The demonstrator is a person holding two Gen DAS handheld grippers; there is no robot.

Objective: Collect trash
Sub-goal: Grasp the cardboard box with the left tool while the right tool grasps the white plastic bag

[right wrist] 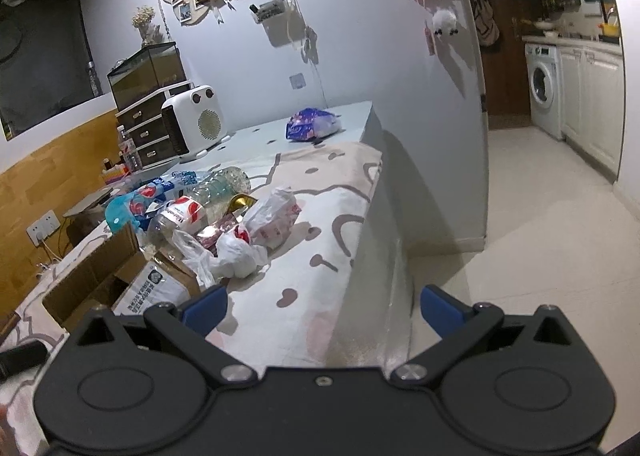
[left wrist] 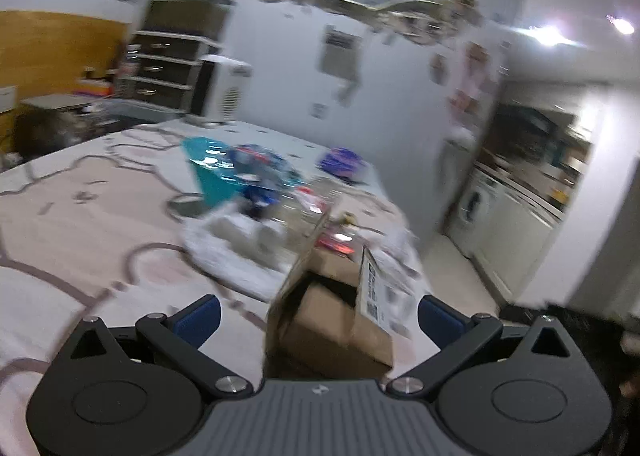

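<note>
We see a bed (right wrist: 320, 256) with a pale pink patterned cover, and on it the trash lies in a loose heap. Largest is an open cardboard box (right wrist: 100, 276), flaps up, a printed white label on one side; in the left wrist view the same box (left wrist: 332, 320) sits just ahead of the left hand-held gripper (left wrist: 319, 316), between its blue pads, and what we can make out of its inside looks dark and bare. Beyond the box lie a clear plastic bottle (right wrist: 216, 186), a second bottle (right wrist: 176, 216) with a red and white label, a teal bag (right wrist: 120, 210), and crumpled white plastic bags (right wrist: 256, 232) touching one another. A purple packet (right wrist: 310, 124) lies well apart, on the grey part of the bed near the wall.

Our left hand-held gripper is spread wide and grasps nothing. Our right hand-held gripper (right wrist: 322, 310) is likewise released, over the bed's edge, with the white bags ahead and to its left and the box beside its left finger. The left view is blurred, so finer detail there escapes us.
</note>
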